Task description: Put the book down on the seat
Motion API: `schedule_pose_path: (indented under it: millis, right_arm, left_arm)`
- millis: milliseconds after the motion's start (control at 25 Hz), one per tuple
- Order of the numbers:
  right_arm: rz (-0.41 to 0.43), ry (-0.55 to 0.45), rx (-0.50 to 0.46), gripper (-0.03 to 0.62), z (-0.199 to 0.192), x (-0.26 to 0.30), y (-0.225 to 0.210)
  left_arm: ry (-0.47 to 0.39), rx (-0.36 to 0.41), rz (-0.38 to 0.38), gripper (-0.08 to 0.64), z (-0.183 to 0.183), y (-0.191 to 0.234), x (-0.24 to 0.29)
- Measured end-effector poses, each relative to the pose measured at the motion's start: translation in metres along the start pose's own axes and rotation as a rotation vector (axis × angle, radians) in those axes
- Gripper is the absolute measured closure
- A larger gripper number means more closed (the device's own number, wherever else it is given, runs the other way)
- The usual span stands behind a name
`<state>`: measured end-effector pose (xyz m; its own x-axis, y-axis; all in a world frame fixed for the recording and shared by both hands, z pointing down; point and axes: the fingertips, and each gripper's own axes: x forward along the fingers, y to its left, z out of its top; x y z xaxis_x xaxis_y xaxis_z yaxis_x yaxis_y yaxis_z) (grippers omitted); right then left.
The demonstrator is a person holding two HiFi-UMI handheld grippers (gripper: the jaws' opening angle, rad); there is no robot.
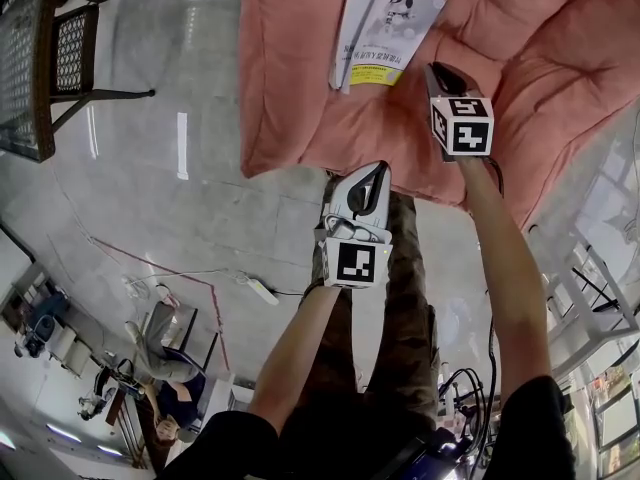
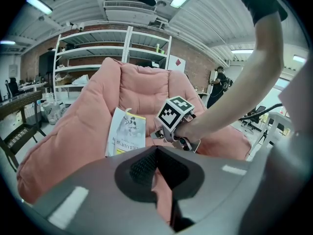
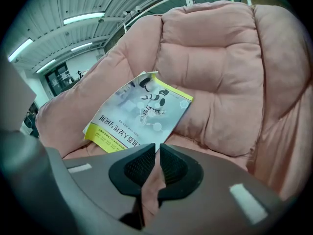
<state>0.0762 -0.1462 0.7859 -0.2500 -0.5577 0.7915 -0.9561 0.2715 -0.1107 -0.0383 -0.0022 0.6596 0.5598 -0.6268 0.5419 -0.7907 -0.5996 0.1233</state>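
Grey plastic and black ribbed pads fill the foreground of both gripper views. The left gripper (image 1: 377, 173) hangs nearest the person, over the brown trousers (image 1: 410, 298) and short of the seat's front edge. Its jaws are pressed together at the tips with nothing between them.

Further out, the right gripper (image 1: 438, 70) is over the pink seat cushion (image 1: 300, 88), pointing down at it. Its jaws are closed to a thin slit and grip nothing; only pink fabric shows through.

Just beyond those jaws, and clear of them, the book (image 1: 385, 23) lies cover up on the cushion, in the hollow where the seat meets the padded side. A yellow band runs along one short edge, and a corner of the cover curls up. Neither gripper touches it.

Off to the side of the seat, a dark lattice chair (image 1: 70, 48) stands on the glossy grey floor (image 1: 200, 218), where a white power strip (image 1: 262, 290) lies with its cord. Behind the seat, white shelving (image 2: 112, 48) stands against a brick wall (image 2: 200, 58).
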Motion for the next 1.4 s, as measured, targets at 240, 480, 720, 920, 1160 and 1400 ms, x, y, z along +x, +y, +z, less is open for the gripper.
schedule_pose_path:
  millis: [240,480,720,920,1160,1400]
  right_arm:
    - [-0.010,-0.031,-0.010,0.578,-0.003,-0.005,0.000]
    - [0.010,-0.055,-0.011,0.580,-0.006,-0.017,0.001]
    - [0.041,-0.100,-0.032,0.580,-0.006,-0.032,0.009]
    - [0.066,-0.154,-0.041,0.580,-0.006,-0.049,0.013]
    - [0.097,-0.213,-0.048,0.581,0.009,-0.090,0.027]
    - [0.102,-0.279,-0.035,0.581,0.027,-0.146,0.029]
  left_arm:
    - [0.015,0.013,0.000,0.560,-0.010,-0.001,0.006]
    - [0.017,0.030,-0.010,0.560,-0.008,-0.011,0.009]
    - [0.020,0.057,-0.021,0.560,-0.007,-0.019,0.007]
    - [0.014,0.089,-0.032,0.560,-0.008,-0.027,0.009]
    - [-0.003,0.120,-0.045,0.560,0.012,-0.039,0.000]
    - [-0.029,0.186,-0.078,0.560,0.043,-0.061,-0.012]
